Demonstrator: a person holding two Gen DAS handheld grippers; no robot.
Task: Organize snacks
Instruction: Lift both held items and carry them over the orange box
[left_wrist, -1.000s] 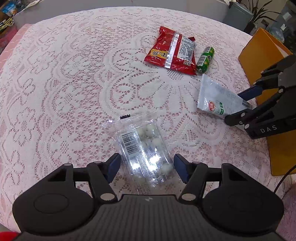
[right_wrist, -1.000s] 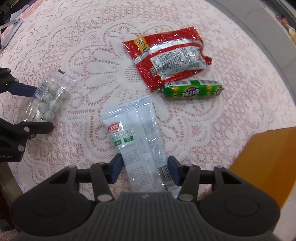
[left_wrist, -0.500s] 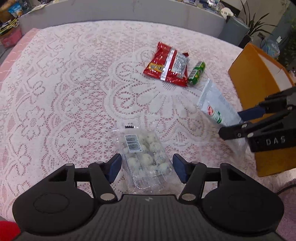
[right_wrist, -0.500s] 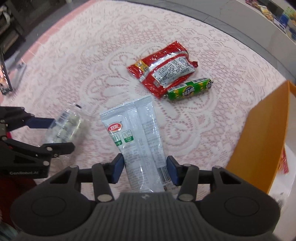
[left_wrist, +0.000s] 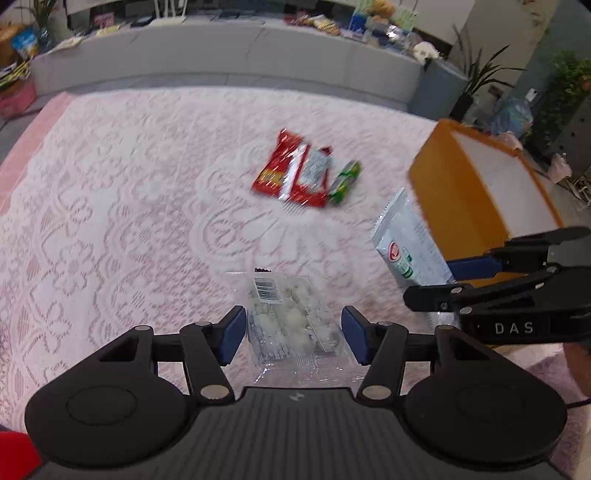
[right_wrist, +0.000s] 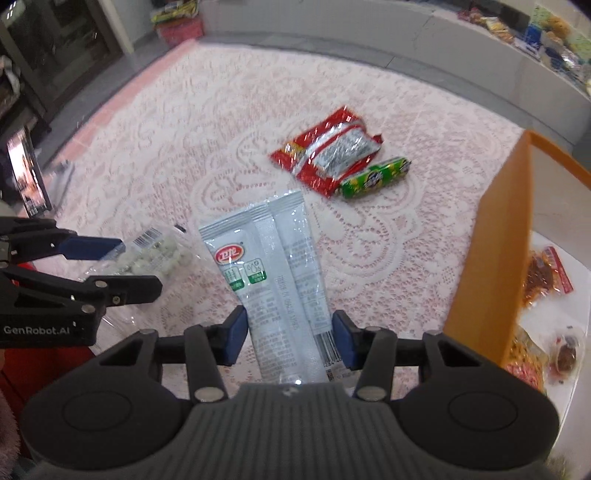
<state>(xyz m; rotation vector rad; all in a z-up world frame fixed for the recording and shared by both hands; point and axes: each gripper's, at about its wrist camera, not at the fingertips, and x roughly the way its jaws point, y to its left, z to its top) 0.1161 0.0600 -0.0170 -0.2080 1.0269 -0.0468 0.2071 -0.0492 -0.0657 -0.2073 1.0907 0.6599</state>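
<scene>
Left wrist view: left tool (left_wrist: 291, 334) grips clear candy bag (left_wrist: 291, 317), lifted. Right tool (right_wrist: 287, 338) grips white pouch (right_wrist: 273, 273); transfer step, next calls for release over orange box (right_wrist: 491, 266).

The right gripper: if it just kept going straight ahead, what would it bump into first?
Probably the lace tablecloth, then the red snack bag; depth is unclear. The right gripper carries the white packet.

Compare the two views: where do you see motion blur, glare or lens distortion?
Left wrist view: red packet and green roll smeared by motion blur; counter bowed by fisheye. Right wrist view: sharper, glare on the white sachet; orange box edges curve.
</scene>
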